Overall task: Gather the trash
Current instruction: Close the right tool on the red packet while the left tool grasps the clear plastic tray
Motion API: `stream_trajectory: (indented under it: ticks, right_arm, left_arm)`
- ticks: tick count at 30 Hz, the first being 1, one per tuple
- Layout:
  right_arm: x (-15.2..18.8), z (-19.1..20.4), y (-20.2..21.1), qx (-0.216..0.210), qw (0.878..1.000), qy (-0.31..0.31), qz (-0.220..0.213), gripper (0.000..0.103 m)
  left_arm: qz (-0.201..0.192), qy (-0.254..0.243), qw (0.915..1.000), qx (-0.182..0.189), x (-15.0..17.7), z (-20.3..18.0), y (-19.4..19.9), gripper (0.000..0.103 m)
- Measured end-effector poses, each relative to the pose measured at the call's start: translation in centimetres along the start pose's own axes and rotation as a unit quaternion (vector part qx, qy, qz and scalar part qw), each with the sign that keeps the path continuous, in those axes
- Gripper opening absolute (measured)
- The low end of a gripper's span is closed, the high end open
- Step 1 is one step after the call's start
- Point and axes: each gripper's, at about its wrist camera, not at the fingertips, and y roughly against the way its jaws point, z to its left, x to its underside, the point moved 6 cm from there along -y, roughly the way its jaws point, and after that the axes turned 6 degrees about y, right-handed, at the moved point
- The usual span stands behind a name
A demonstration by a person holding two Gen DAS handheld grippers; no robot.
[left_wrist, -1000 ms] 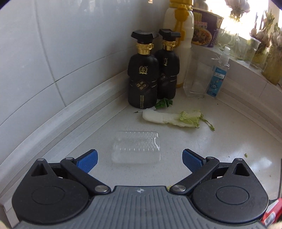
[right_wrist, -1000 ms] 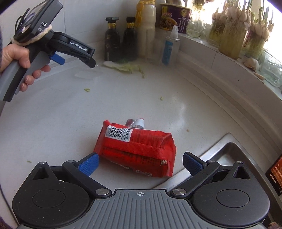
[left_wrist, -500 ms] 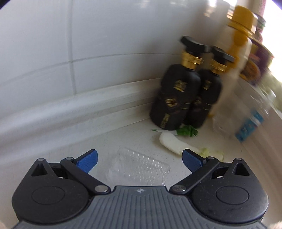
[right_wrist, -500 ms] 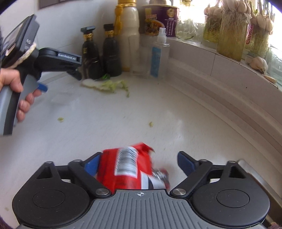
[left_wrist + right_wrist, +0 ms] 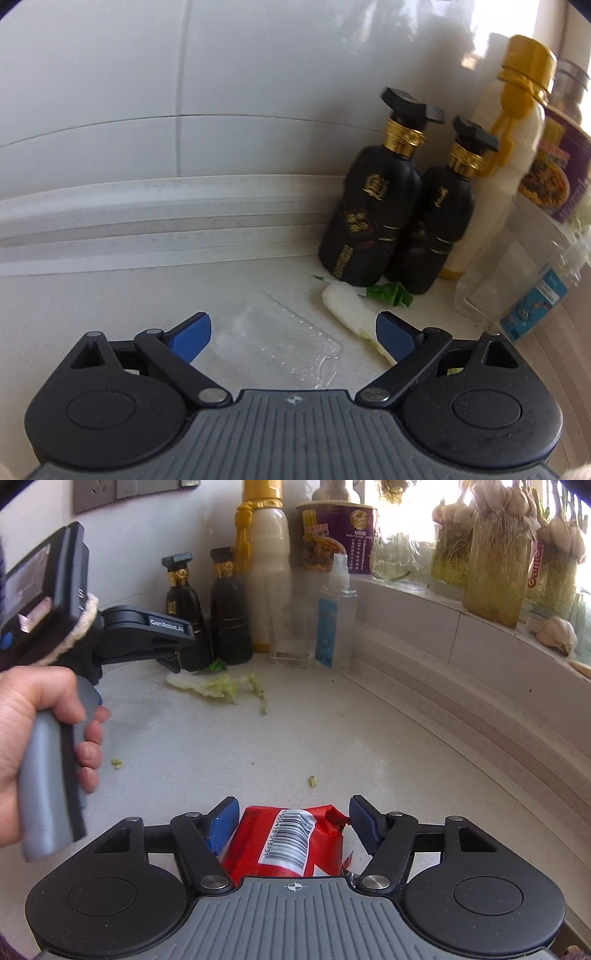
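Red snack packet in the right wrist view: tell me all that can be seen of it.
The red snack packet looks like crinkled glossy foil or plastic, with a white barcode label facing up and a torn edge at its far right corner. It lies on the pale countertop between the blue pads of the right tool, whose jaws are closing; the left pad seems to touch it.

Ahead of the right fingers the counter lies open, with only small green scraps on it. Farther ahead the cabbage leaf lies before the black bottles and spray bottle lining the wall. A raised ledge bounds the right. Beyond the left fingers, bare counter runs to the tiled wall; bottles crowd ahead-right.
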Motion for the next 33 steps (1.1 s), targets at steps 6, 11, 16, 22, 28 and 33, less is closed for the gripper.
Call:
stream_trajectory:
  ticks: [6, 11, 16, 22, 28, 33]
  right_arm:
    - [0.3, 0.6, 2.5, -0.011, 1.0, 0.021, -0.01, 0.079]
    - [1.1, 1.1, 3.8, -0.019, 1.0, 0.016, -0.002, 0.08]
    - [1.9, 1.8, 4.5, -0.005, 1.0, 0.016, 0.004, 0.08]
    - [2.9, 1.6, 4.3, 0.0, 1.0, 0.001, 0.023, 0.077]
    - [2.9, 1.8, 4.6, 0.001, 1.0, -0.012, 0.019, 0.064]
    - [2.7, 2.0, 4.5, -0.008, 1.0, -0.017, 0.021, 0.039]
  left_arm:
    - [0.026, -0.057, 0.9962, 0.061, -0.1, 0.5, 0.3, 0.097]
    - [0.032, -0.111, 0.9891, 0.092, 0.0, 2.4, 1.1, 0.102]
    - [0.046, -0.141, 0.9836, 0.103, 0.2, 3.2, 0.1, 0.102]
    - [0.045, -0.157, 0.9806, 0.108, 0.3, 2.3, -0.4, 0.101]
    - [0.016, -0.226, 0.9683, 0.106, 0.5, 0.4, -1.0, 0.089]
    - [0.011, -0.256, 0.9604, 0.109, 0.6, 0.1, -1.0, 0.069]
